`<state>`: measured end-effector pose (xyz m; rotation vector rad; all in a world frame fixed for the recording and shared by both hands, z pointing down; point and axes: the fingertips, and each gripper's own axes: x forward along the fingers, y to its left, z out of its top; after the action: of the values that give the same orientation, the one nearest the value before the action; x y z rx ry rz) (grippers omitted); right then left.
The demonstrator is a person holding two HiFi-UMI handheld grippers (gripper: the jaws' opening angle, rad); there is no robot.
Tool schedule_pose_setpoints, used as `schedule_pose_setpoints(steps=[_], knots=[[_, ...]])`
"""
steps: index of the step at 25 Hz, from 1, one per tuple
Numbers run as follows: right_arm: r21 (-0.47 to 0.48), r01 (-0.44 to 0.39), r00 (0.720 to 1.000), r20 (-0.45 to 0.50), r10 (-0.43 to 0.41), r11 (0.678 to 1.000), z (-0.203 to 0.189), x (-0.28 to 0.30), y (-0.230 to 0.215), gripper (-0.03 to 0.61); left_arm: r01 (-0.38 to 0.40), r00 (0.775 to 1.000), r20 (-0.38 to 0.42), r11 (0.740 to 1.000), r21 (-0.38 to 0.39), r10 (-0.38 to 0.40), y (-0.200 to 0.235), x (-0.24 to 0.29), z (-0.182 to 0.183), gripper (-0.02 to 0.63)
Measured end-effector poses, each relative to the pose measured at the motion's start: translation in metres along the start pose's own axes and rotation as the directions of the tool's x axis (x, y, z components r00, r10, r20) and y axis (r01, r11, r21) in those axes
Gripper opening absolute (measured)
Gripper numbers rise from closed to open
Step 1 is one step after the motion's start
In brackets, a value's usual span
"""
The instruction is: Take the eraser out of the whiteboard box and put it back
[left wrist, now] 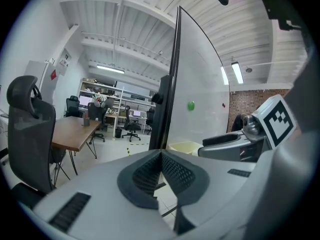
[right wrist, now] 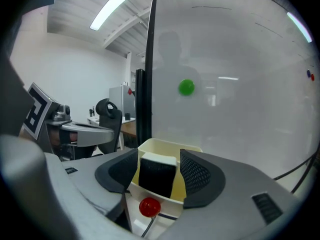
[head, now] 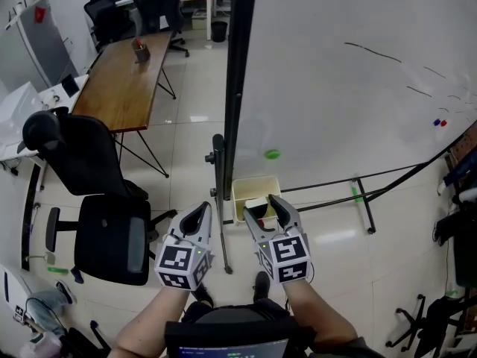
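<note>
The eraser (right wrist: 157, 176), a black block with a white top, stands upright in the pale yellow whiteboard box (right wrist: 170, 145) fixed at the foot of the whiteboard. My right gripper (right wrist: 159, 154) straddles it, open, with a thin gap on each side between pads and eraser. In the head view the right gripper (head: 262, 209) reaches into the box (head: 246, 186), where the eraser (head: 257, 204) shows between the fingers. My left gripper (head: 203, 207) hovers to the left of the box, shut and holding nothing; its pads meet at the tip (left wrist: 161, 154).
The whiteboard (head: 358, 88) carries a green magnet (head: 272, 154) and faint pen marks. A red ball-shaped piece (right wrist: 149, 207) sits just below the box front. A black office chair (head: 97, 200) and a wooden desk (head: 123, 77) stand on the left.
</note>
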<state>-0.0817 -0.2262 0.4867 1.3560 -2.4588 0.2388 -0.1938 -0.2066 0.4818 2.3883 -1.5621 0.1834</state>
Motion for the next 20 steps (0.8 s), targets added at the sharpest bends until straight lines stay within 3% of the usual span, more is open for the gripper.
schedule_pose_setpoints(steps=[7, 12, 16, 19, 20], knots=[[0.023, -0.006, 0.992, 0.129, 0.003, 1.0, 0.062, -0.035, -0.014, 0.285, 0.003, 0.995, 0.097, 0.998, 0.062, -0.009, -0.002, -0.016, 0.058, 0.035], [0.04, -0.003, 0.968, 0.251, -0.007, 0.999, 0.118, -0.064, -0.026, 0.282, -0.003, 0.984, 0.176, 0.998, 0.066, -0.009, -0.003, -0.031, 0.105, 0.035], [0.087, -0.052, 0.935, 0.355, 0.018, 0.995, 0.158, -0.088, -0.028, 0.174, 0.037, 0.963, 0.266, 0.997, 0.067, -0.053, -0.015, -0.045, 0.146, 0.035], [0.069, -0.066, 0.917, 0.396, 0.034, 0.995, 0.176, -0.098, -0.025, 0.012, 0.03, 0.963, 0.266, 0.996, 0.084, -0.052, -0.016, -0.046, 0.159, 0.035], [0.061, -0.074, 0.915, 0.401, 0.043, 0.995, 0.179, -0.1, -0.024, 0.012, 0.031, 0.963, 0.265, 0.996, 0.086, -0.053, -0.016, -0.046, 0.161, 0.035]])
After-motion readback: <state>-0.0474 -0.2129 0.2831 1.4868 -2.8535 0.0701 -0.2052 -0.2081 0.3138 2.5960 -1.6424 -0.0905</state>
